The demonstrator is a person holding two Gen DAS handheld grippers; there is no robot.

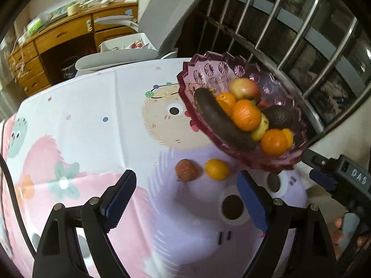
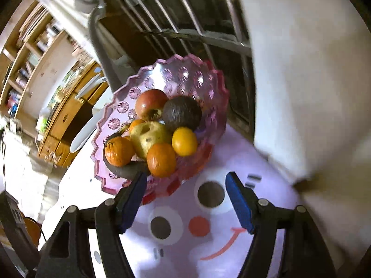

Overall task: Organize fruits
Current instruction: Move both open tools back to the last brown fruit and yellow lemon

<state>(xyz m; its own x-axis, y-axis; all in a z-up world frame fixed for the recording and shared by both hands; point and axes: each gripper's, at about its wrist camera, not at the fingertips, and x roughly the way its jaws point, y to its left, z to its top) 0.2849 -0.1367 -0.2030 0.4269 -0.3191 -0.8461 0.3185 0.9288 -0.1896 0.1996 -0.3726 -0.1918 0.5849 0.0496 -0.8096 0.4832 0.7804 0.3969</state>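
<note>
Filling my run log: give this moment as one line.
left gripper open | right gripper open | pink glass bowl holds fruit | small orange, reddish lychee on tablecloth

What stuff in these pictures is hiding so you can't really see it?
- Bottom of the pink bowl: both views, covered by piled fruit.
- Yellow apple: left wrist view, mostly behind an orange.
- Dark banana: right wrist view, tucked under oranges.
- Right gripper: left wrist view, cut off by the frame edge.
- Desk clutter: left wrist view, too small and blurred.
</note>
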